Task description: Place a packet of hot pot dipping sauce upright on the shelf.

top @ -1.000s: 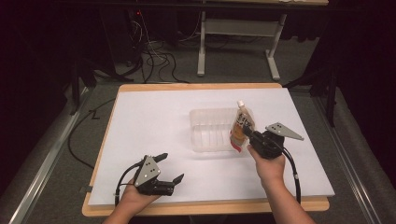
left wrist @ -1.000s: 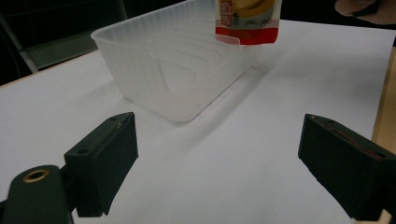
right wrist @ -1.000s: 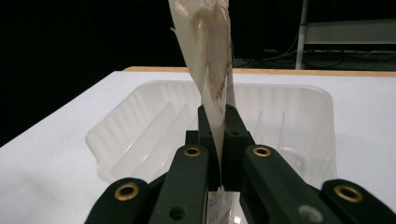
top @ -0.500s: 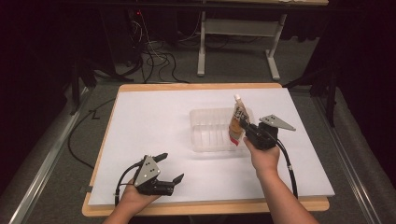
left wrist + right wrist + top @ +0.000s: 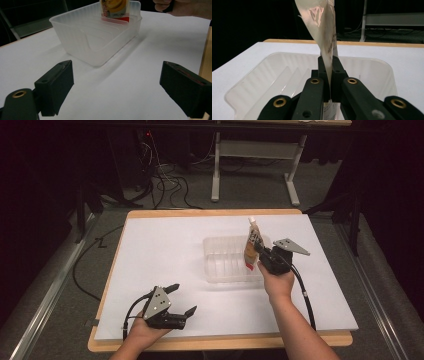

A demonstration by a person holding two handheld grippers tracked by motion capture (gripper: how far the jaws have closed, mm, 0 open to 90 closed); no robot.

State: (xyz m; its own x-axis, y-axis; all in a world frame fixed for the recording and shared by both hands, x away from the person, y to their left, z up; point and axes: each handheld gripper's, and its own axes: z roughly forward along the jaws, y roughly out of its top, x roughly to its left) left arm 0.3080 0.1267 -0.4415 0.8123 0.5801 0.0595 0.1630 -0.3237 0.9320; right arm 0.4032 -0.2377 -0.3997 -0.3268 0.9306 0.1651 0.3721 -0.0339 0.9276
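Pouch: a spouted food pouch (image 5: 253, 242), upright with its white cap on top, held over the right end of the clear plastic bin (image 5: 225, 270); in the left gripper view its red bottom edge (image 5: 115, 18) sits at about rim level, just inside the far wall.
Right gripper: (image 5: 260, 251) fingers pressed flat on the pouch from both sides, partway up its body; in the right gripper view the foil (image 5: 325, 30) rises from between the closed fingers (image 5: 322, 67) and twists slightly.
Bin: ribbed, translucent, with raised dividers on its floor, nothing else visible inside; it stands mid-surface on the white surface (image 5: 165, 250).
Step in hand, as I judge it: lowering the pouch into the bin.
Doing it well: keep the pouch vertical and bring it straight down so the bottom edge lands between two ribs, not on top of one; hold the grip until the base is supported, since a soft pouch will likely flop once let go; clear the near wall with the fingers before opening.
Risk: the bin is light and could slide if the pouch or fingers push its wall.
Left gripper: (image 5: 181, 300) rests near the front edge, well apart from the bin, fingers (image 5: 56, 82) spread wide and holding nothing; it could steady the bin if needed.
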